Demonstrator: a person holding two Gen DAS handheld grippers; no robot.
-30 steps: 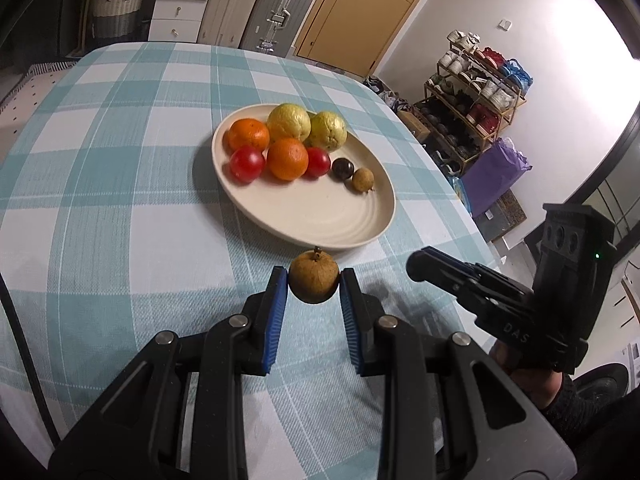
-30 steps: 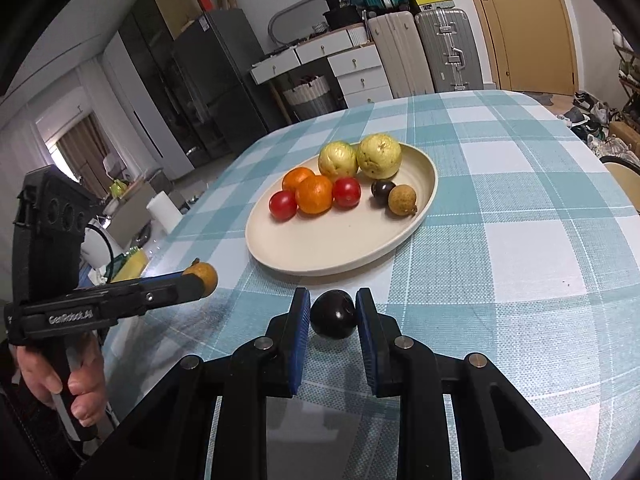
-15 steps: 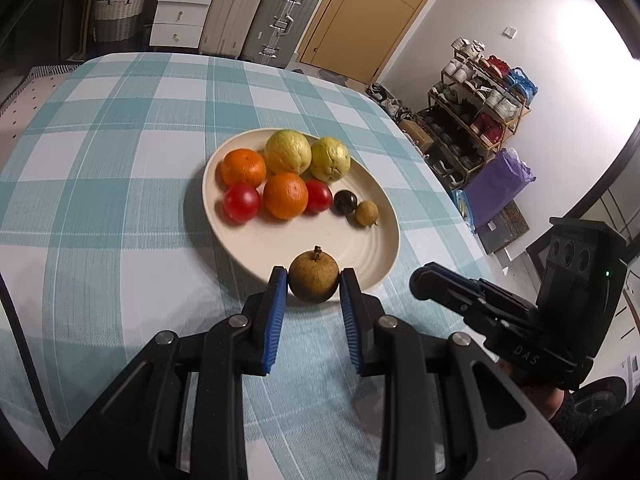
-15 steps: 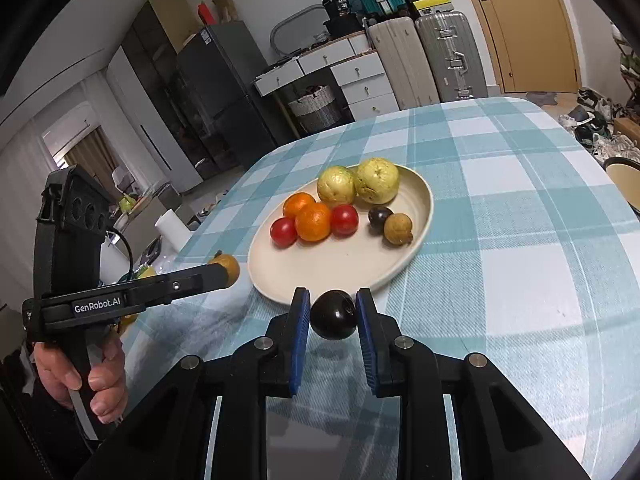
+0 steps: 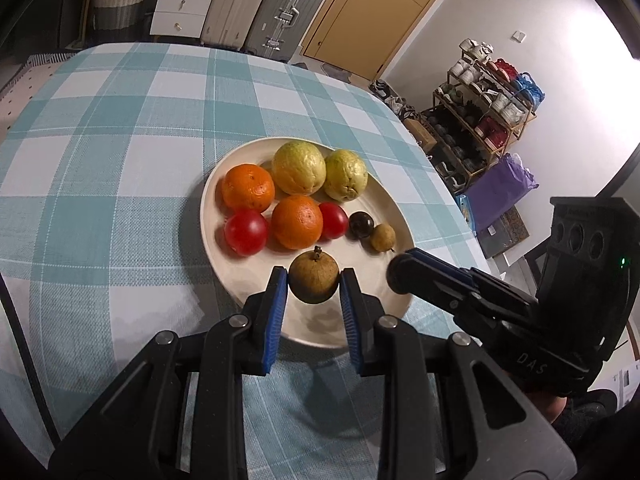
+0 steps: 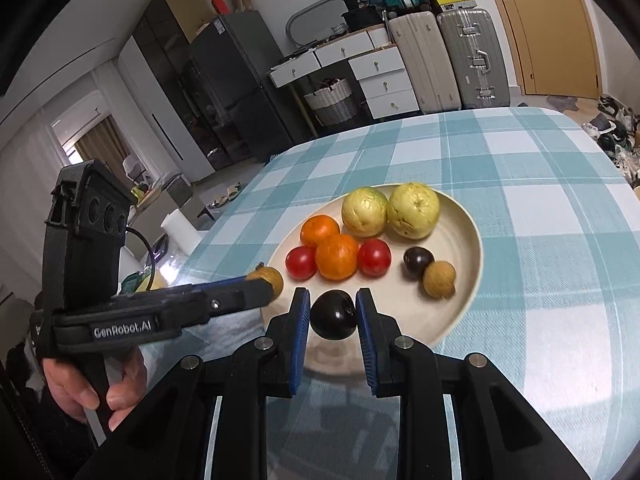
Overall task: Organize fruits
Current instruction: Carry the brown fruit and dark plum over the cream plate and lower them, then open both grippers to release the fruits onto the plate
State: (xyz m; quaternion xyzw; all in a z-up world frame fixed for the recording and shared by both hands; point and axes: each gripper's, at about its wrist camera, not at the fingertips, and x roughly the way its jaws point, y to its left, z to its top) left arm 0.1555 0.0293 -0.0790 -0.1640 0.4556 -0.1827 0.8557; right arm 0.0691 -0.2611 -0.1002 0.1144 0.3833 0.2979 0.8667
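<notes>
A round brown fruit [image 5: 314, 277] with a short stem is clamped between the blue pads of the left gripper [image 5: 314, 286] and is held above the near part of the plate [image 5: 384, 196]; its shadow is cast on the bare plate surface below. A dark purple fruit [image 6: 334, 314] is clamped in the same way by the right gripper [image 6: 333, 316], and is held over the plate's near rim in the right wrist view. Both grippers are thus closed on fruit, with neither fruit resting on anything. The cream plate is seen to contain eight pieces. Two yellow-green fruits [image 5: 299, 167] are placed side by side at the far edge and are touching. Two oranges [image 5: 297, 222] are set in front of them, one further left and back. A red tomato [image 5: 245, 232] is noted at each side of the nearer orange, both touching it. A small dark fruit [image 5: 361, 224] and a small tan fruit [image 5: 382, 237] are lying together at the right side of the plate, just beside each other. The plate is set on a table covered with a teal and white checked cloth [image 5: 120, 128]. A hand [image 6: 94, 384] is seen wrapped around the left gripper's handle. Suitcases [image 6: 472, 58] and white drawers [image 6: 380, 80] are recorded beyond the table.
</notes>
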